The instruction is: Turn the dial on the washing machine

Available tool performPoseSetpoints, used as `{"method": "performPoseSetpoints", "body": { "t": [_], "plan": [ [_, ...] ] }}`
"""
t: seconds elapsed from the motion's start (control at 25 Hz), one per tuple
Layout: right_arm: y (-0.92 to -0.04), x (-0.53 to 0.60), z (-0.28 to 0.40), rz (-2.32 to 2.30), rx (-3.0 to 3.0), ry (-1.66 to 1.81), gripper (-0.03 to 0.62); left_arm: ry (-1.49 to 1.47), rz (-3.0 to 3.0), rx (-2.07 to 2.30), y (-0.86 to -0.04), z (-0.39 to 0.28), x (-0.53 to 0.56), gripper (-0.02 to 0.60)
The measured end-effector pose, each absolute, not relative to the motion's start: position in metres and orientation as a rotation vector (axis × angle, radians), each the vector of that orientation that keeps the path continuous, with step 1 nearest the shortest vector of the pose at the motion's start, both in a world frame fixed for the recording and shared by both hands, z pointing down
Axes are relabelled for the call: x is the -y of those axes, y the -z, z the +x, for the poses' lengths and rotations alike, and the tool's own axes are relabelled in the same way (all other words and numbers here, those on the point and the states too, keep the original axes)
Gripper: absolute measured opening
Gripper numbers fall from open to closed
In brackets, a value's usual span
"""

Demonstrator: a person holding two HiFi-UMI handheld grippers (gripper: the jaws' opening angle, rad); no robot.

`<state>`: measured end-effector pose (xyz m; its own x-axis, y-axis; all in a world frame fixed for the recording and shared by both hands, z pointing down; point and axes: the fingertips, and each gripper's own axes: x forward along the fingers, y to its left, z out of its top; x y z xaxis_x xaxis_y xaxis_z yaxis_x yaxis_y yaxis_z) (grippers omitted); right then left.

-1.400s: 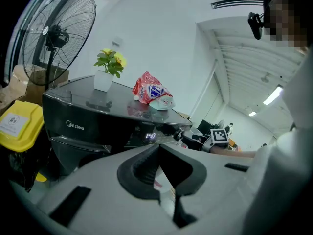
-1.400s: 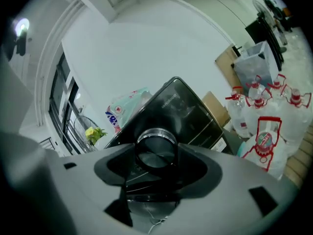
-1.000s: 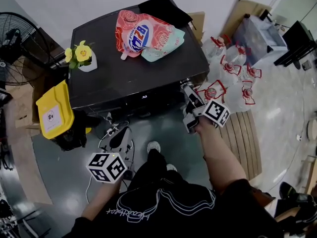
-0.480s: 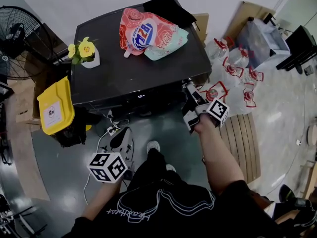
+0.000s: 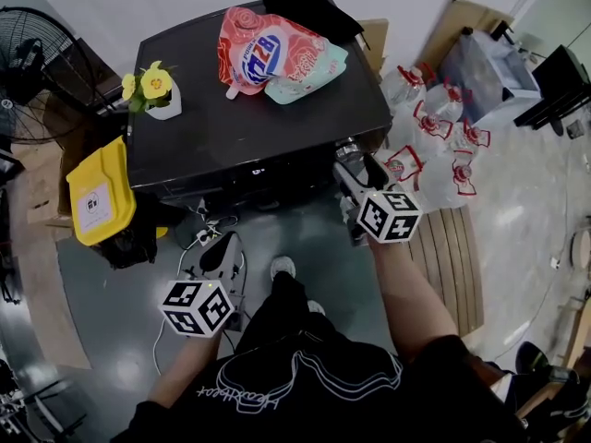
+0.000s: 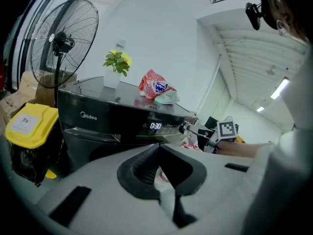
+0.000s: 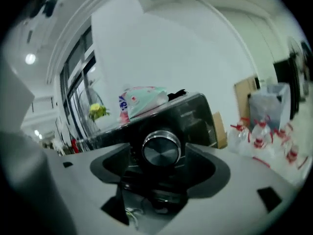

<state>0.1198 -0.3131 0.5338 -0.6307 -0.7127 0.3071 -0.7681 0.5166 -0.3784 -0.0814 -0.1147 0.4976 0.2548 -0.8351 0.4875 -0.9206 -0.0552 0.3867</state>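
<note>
Blk washer (image 5: pixel 242 129) w/ silver dial (image 7: pixel 161 149), yellow bin (image 5: pixel 92 192), pink-red pouch (image 5: pixel 268 53) w/ blue logo, yellow flowers (image 5: pixel 148 83).

Black washing machine (image 5: pixel 249 127) stands on the grey floor (image 5: pixel 517 201), flat top serving as the surface.

On the top:
- small white pot with yellow flowers (image 5: pixel 152 90), upright, near the left rear corner
- red detergent pouch (image 5: pixel 259 53) lying flat toward the back, a pale green pouch (image 5: pixel 314 67) touching its right side
- black cloth (image 5: pixel 309 7) bunched at the rear edge

On the floor:
- yellow-lidded bin (image 5: pixel 92 197) just beside the machine's left side
- standing fan (image 5: pixel 28 63) further left
- tangle of cables (image 5: pixel 208 238) in front of the machine
- cluster of clear water bottles (image 5: pixel 434 132) with red handles on the right
- slatted wooden board (image 5: pixel 452 247) in front of the bottles
</note>
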Motion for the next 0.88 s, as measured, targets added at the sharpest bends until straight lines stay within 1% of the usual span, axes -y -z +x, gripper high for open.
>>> {"method": "performPoseSetpoints", "body": {
  "t": [0.12,0.2,0.32,0.48,0.88],
  "plan": [
    [-0.532,0.309,0.113,1.242,2.517,-0.291,0.348,-0.172,1.895,1.603,-0.495,-0.087,0.117,0.005],
    [-0.531,0.306,0.107,1.191,2.417,-0.011,0.337,-0.172,1.894,1.607,-0.493,-0.089,0.117,0.005],
    [-0.531,0.306,0.104,1.164,2.292,0.24,0.327,-0.177,1.892,1.606,-0.493,-0.09,0.118,0.005],
    [-0.537,0.31,0.106,1.183,2.181,0.368,0.301,-0.179,1.882,1.606,-0.494,-0.094,0.117,0.005],
    [-0.547,0.316,0.104,1.204,2.106,0.434,0.27,-0.184,1.87,1.595,-0.502,-0.096,0.115,0.005]
  ]
}}
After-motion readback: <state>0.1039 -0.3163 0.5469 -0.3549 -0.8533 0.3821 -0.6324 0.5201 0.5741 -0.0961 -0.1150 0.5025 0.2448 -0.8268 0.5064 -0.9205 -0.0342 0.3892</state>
